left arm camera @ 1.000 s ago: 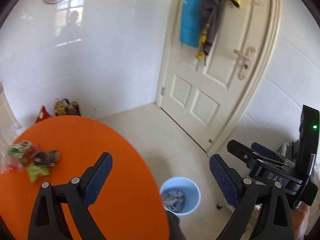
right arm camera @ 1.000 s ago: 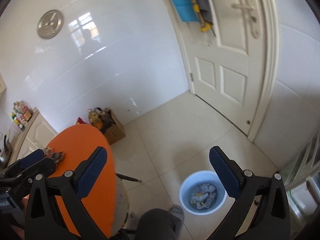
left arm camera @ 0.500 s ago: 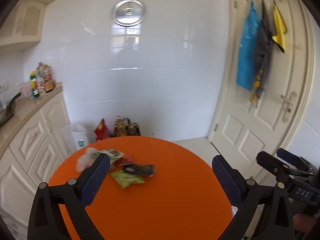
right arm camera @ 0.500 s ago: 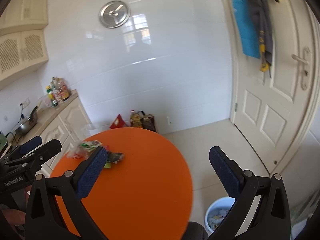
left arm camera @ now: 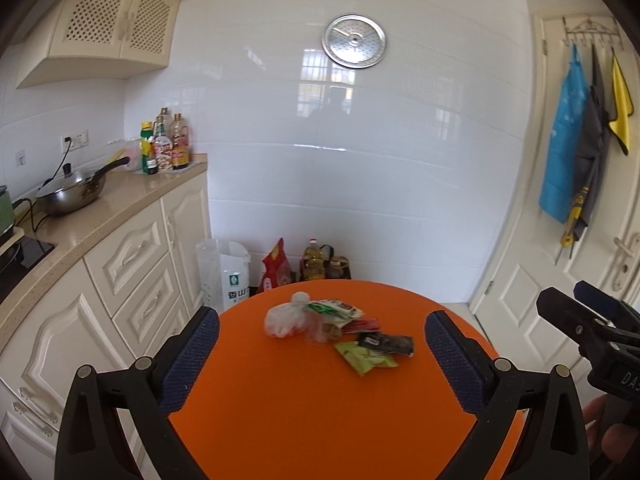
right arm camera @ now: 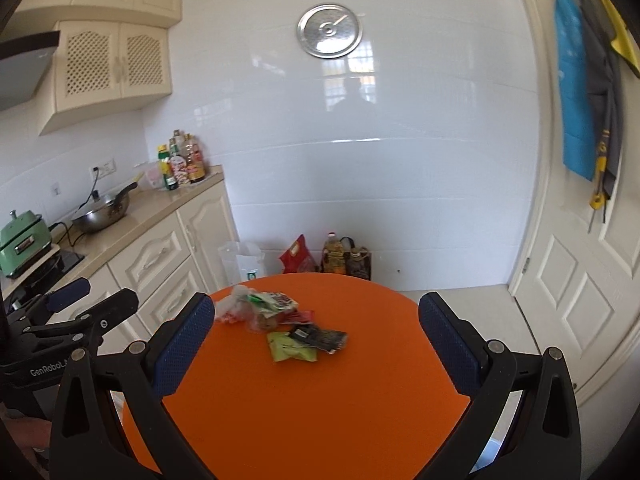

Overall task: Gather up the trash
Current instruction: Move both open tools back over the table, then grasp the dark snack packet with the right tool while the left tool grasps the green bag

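Trash wrappers [left arm camera: 340, 330] lie in a small crinkly heap on the round, smooth orange table [left arm camera: 320, 408]: a see-through plastic bag [left arm camera: 282, 318], a shiny green packet [left arm camera: 366, 358] and a dark foil wrapper [left arm camera: 386, 343]. The left gripper [left arm camera: 322, 354] has just been opening and its bumpy blue pads [left arm camera: 190, 356] stand wide apart with nothing between them. The right gripper [right arm camera: 316, 350] is spread wide and empty too. A second ago both pointed at a blue bucket on the floor; now they face the table.
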Action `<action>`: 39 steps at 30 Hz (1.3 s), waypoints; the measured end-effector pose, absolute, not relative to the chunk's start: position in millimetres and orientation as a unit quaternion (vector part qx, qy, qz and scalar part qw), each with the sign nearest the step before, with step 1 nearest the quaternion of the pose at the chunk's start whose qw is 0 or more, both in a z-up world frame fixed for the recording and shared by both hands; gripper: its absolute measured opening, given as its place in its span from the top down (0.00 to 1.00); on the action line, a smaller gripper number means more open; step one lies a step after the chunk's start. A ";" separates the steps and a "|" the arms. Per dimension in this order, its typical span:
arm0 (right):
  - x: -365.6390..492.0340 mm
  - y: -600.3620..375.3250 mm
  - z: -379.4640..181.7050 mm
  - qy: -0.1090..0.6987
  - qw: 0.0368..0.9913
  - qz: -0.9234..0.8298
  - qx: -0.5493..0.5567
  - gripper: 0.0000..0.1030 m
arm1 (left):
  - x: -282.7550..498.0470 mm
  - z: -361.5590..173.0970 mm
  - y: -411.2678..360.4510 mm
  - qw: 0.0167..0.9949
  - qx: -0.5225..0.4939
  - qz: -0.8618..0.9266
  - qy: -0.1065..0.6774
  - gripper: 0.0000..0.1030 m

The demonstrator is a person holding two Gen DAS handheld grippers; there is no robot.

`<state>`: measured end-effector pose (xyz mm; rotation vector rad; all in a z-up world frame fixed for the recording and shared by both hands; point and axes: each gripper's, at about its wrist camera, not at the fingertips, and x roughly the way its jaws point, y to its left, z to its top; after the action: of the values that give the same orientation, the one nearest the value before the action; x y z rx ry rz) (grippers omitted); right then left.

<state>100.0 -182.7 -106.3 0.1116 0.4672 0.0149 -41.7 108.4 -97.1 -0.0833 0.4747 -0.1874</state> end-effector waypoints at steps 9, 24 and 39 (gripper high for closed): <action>120.1 -141.6 -117.4 0.250 0.968 0.025 0.024 0.00 | -20.3 -101.0 134.6 0.961 -0.058 -0.076 0.259 0.02; 212.4 -180.0 -233.4 0.399 0.916 0.013 0.033 0.00 | 99.4 -147.6 95.1 0.929 -0.050 -0.101 0.353 0.02; 332.2 -183.2 -315.5 0.490 0.860 0.137 -0.040 0.16 | 243.2 -199.2 12.5 0.894 -0.038 -0.103 0.435 0.02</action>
<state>332.2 -183.2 -315.5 -0.0847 1.0286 0.2882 243.2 12.5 -199.2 -0.0788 0.9030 -0.2132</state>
